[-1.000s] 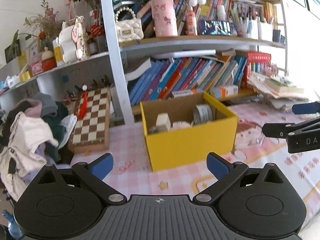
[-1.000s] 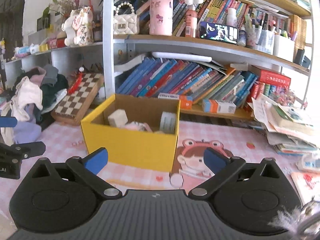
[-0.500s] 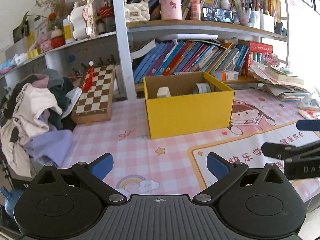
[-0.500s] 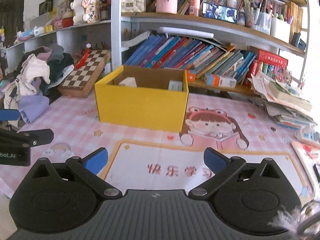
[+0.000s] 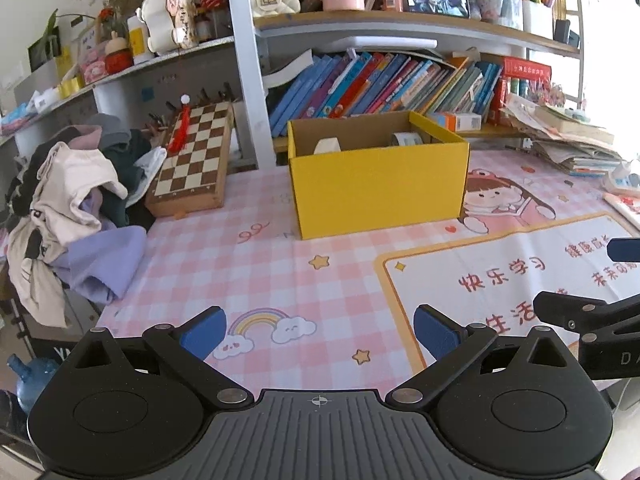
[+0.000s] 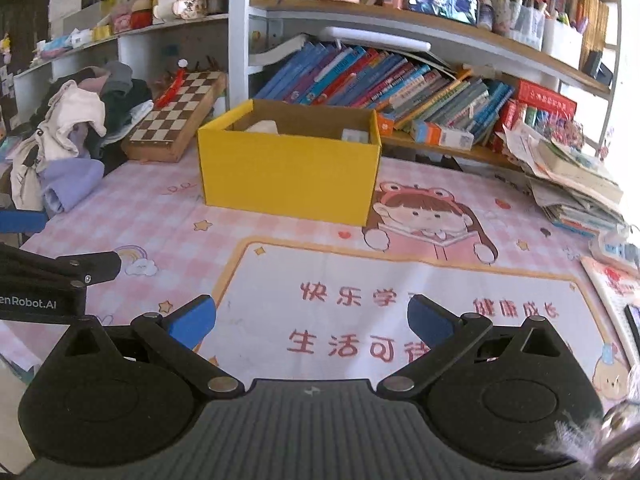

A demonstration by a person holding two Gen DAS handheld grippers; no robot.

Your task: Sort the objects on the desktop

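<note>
A yellow cardboard box (image 5: 380, 196) stands on the pink checked desk mat, also in the right wrist view (image 6: 288, 176). Inside it I see a white block (image 5: 327, 146) and a tape roll (image 5: 406, 139); the rest of its contents is hidden by the walls. My left gripper (image 5: 318, 332) is open and empty, low over the mat near the front edge, well back from the box. My right gripper (image 6: 310, 318) is open and empty over the white printed panel (image 6: 400, 300), to the right of the left gripper.
A pile of clothes (image 5: 76, 208) and a leaning chessboard (image 5: 192, 160) lie at the left. Bookshelves (image 5: 384, 84) run behind the box. A stack of books and papers (image 6: 576, 184) sits at the right, with a white power strip (image 6: 618, 250) at the right edge.
Both grippers have drawn back from the yellow box toward the desk's front edge; the box now looks smaller and farther. Both stayed open and empty.
</note>
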